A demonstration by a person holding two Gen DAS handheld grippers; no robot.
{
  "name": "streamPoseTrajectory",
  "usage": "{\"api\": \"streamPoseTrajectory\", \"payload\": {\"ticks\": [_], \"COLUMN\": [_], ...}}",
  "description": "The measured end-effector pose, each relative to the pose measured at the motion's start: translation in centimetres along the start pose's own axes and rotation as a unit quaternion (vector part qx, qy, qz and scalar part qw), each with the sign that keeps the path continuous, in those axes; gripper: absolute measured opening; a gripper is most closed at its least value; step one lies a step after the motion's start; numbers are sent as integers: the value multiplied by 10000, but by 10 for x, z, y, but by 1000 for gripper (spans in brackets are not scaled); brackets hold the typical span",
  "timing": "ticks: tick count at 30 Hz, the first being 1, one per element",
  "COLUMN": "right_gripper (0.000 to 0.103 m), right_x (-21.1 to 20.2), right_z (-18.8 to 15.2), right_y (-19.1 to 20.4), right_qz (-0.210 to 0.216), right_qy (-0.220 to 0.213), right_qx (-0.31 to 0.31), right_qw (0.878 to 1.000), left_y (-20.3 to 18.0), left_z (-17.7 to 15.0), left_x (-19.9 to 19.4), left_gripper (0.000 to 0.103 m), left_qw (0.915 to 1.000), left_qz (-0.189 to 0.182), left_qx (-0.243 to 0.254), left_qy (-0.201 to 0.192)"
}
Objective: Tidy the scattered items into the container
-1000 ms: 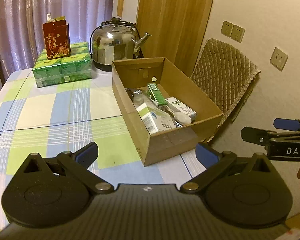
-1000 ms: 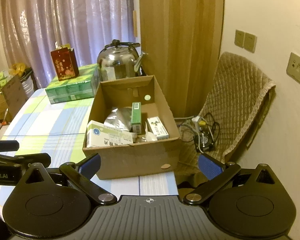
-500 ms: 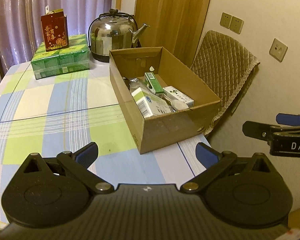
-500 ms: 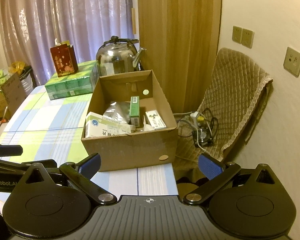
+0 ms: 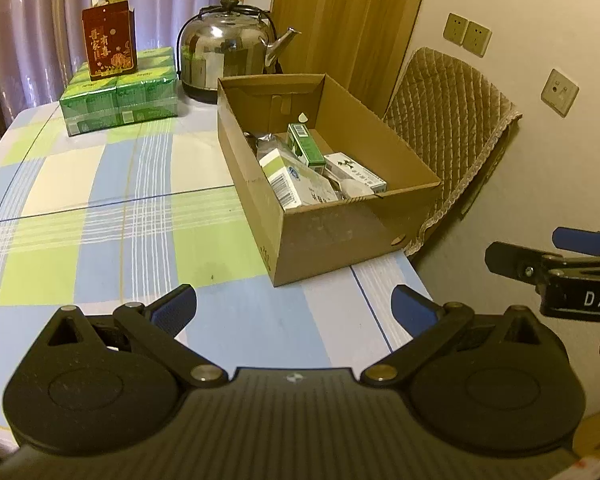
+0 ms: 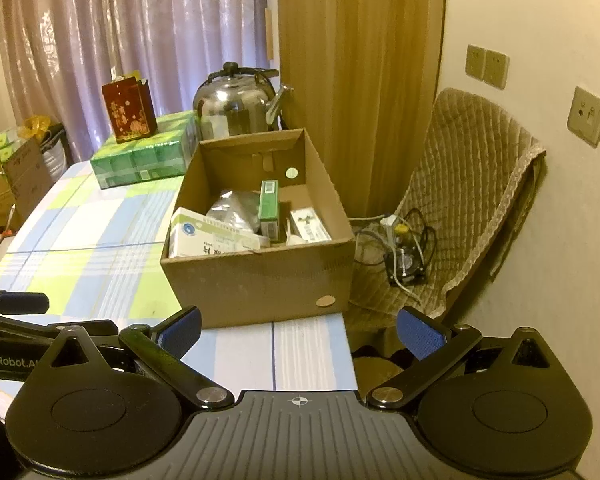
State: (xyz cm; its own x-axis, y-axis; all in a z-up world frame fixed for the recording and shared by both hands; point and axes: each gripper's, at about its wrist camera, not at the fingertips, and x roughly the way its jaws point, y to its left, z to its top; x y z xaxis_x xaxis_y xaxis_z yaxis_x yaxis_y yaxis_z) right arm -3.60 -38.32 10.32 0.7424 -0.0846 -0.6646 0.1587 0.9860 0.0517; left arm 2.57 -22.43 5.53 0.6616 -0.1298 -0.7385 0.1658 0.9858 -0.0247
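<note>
Cardboard box (image 5: 340, 236): corrugated, rectangular, open-topped, at the checked tablecloth's (image 5: 100, 208) right edge; holds glossy cartons and a crinkled foil pouch (image 6: 236, 210). Left gripper (image 5: 294, 306) and right gripper (image 6: 298, 328): blue ribbed pads spread, empty. Both sit farther from the box than before.

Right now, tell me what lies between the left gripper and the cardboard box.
Only bare checked tablecloth lies between the left gripper and the cardboard box; the left wrist view shows it.
</note>
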Motion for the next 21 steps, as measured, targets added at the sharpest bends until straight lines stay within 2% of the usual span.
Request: {"api": "streamPoseTrajectory", "payload": {"ticks": [21], "right_gripper": [101], "right_x": [3], "right_z": [-1], "right_y": [-2], "right_qz": [5], "right_qy": [47], "right_qx": [-7], "right_qw": [10000], "left_y": [-1], "left_z": [-1], "left_x": [5], "left_gripper": [102], "left_qw": [10000], "left_qz": [4], "left_qx": [-24], "left_qy": [65]}}
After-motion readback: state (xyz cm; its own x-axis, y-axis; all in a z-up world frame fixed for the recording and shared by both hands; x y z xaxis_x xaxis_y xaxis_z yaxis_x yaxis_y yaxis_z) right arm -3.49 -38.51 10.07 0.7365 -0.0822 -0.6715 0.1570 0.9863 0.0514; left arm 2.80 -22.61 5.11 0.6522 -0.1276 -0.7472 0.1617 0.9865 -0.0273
